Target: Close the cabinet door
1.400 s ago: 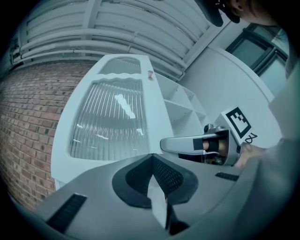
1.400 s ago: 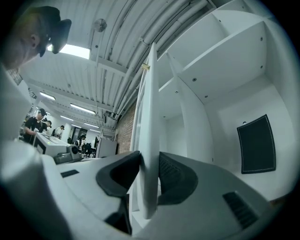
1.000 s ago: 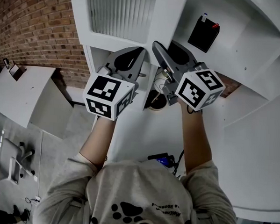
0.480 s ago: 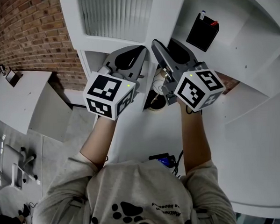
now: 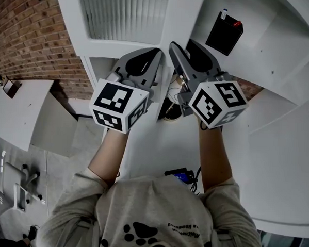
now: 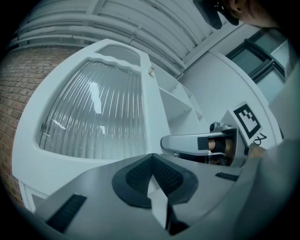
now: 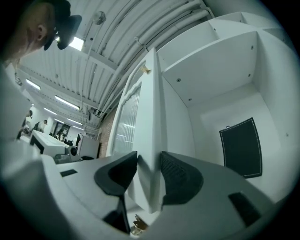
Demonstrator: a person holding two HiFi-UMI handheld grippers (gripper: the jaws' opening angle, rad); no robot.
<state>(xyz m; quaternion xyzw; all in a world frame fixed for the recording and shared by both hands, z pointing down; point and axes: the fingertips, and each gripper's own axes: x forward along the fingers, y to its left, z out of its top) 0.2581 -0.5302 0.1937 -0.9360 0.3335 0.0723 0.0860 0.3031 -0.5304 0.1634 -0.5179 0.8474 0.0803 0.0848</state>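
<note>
The white cabinet door [image 5: 124, 13] has a ribbed glass panel and stands ajar in front of the open cabinet [image 5: 263, 28]. My right gripper [image 5: 185, 51] straddles the door's free edge [image 7: 152, 117]. Its jaws are wide, and in the right gripper view a thin gap shows beside the left pad [image 7: 117, 173]. My left gripper [image 5: 157, 53] is shut with nothing in it, and it points at the door's outer face [image 6: 93, 117], just left of the right gripper [image 6: 197, 143]. The left gripper's pads [image 6: 152, 161] meet.
A black pouch [image 5: 225, 32] leans at the back of the cabinet's compartment [image 7: 241, 147]. A round cup-like thing [image 5: 171, 111] sits on the white counter [image 5: 158, 146] below the grippers, with a blue device and cables [image 5: 180, 176] nearer me. A brick wall [image 5: 25, 31] and a white table [image 5: 15, 113] lie to the left.
In the head view the door's panel has slid a little to the left. The right gripper's cube has turned slightly. Both hands stay close to the door's edge.
</note>
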